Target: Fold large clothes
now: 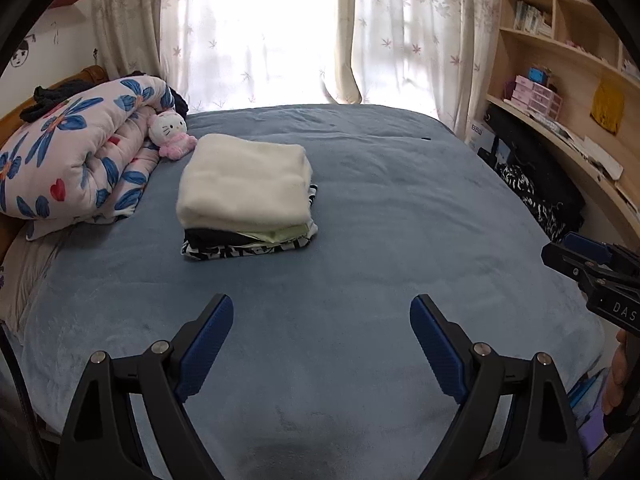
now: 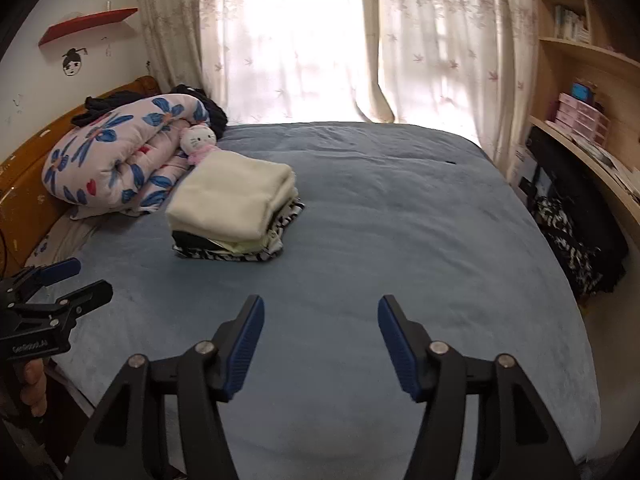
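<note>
A stack of folded clothes (image 1: pixel 244 196) lies on the blue bed (image 1: pixel 400 220), with a cream garment on top and dark and black-and-white striped pieces beneath. In the right wrist view the same stack (image 2: pixel 232 204) sits left of centre. My left gripper (image 1: pixel 322 304) hangs open over bare bedding, short of the stack, with nothing between its blue pads. My right gripper (image 2: pixel 320 304) is also open and empty above the bed. Each gripper shows at the edge of the other's view: the right gripper (image 1: pixel 560 248) and the left gripper (image 2: pixel 92 278).
A rolled floral quilt (image 1: pixel 72 160) and a white cat plush (image 1: pixel 170 132) lie at the head of the bed, left of the stack. Dark and patterned clothing (image 1: pixel 532 196) is heaped beside the bed on the right, under curved wooden shelves (image 1: pixel 560 60). Curtains (image 1: pixel 260 32) cover the far window.
</note>
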A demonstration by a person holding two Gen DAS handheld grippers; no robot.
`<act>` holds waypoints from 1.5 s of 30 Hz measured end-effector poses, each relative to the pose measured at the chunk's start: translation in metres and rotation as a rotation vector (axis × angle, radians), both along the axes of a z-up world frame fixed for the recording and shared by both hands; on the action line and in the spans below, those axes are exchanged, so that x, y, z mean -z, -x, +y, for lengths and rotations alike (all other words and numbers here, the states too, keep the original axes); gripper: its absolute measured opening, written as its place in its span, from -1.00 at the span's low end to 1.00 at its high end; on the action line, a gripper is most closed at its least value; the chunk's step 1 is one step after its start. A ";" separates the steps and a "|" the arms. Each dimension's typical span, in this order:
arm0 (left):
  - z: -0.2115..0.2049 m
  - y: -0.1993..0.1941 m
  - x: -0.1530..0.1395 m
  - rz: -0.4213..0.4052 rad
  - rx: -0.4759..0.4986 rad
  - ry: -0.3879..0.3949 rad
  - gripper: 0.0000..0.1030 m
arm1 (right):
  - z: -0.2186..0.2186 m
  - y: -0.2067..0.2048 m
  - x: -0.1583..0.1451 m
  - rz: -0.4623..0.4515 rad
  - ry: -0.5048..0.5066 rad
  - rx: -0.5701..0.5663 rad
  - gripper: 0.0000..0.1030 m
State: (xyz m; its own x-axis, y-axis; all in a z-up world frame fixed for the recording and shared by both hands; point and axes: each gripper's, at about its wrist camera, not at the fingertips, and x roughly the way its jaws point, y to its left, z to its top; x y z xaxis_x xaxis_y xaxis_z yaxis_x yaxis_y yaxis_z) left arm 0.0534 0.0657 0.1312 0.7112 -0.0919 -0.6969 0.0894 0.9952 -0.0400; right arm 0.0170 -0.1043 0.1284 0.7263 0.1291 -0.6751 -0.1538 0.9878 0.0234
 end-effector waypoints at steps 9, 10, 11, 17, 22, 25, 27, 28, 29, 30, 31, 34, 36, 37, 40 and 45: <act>-0.031 0.048 0.048 -0.061 -0.059 0.004 0.86 | -0.008 0.047 0.064 0.016 -0.116 0.067 0.27; -0.033 0.053 0.054 -0.060 -0.071 0.006 0.87 | -0.006 0.052 0.070 0.013 -0.126 0.074 0.29; -0.034 0.054 0.057 -0.058 -0.077 0.008 0.87 | -0.006 0.055 0.074 0.009 -0.133 0.080 0.33; -0.042 0.061 0.079 -0.039 -0.108 -0.015 0.87 | 0.005 0.068 0.096 0.021 -0.121 0.089 0.45; -0.044 0.057 0.093 0.015 -0.105 -0.010 0.87 | 0.007 0.070 0.106 0.031 -0.095 0.111 0.48; -0.045 0.055 0.102 0.047 -0.098 -0.004 0.87 | 0.004 0.068 0.112 0.059 -0.107 0.121 0.49; -0.046 0.055 0.106 0.060 -0.092 0.008 0.87 | 0.002 0.066 0.116 0.073 -0.109 0.126 0.49; -0.047 0.055 0.108 0.064 -0.091 0.006 0.87 | 0.001 0.065 0.118 0.080 -0.109 0.129 0.49; -0.048 0.054 0.110 0.071 -0.092 -0.001 0.87 | 0.001 0.065 0.120 0.086 -0.106 0.131 0.49; -0.049 0.054 0.112 0.075 -0.092 -0.004 0.87 | 0.001 0.064 0.121 0.092 -0.104 0.133 0.49; -0.050 0.053 0.114 0.078 -0.092 -0.004 0.87 | 0.000 0.064 0.123 0.097 -0.103 0.136 0.49; -0.051 0.052 0.117 0.089 -0.090 -0.001 0.87 | -0.001 0.065 0.125 0.100 -0.098 0.143 0.49; -0.051 0.051 0.118 0.095 -0.090 -0.002 0.87 | -0.001 0.066 0.125 0.096 -0.087 0.145 0.49; -0.052 0.051 0.118 0.097 -0.090 -0.002 0.87 | -0.001 0.066 0.125 0.094 -0.084 0.146 0.49; -0.049 0.051 0.118 0.096 -0.091 -0.003 0.87 | -0.002 0.067 0.125 0.092 -0.082 0.146 0.49; -0.051 0.052 0.119 0.103 -0.095 -0.007 0.87 | -0.003 0.067 0.127 0.097 -0.078 0.147 0.49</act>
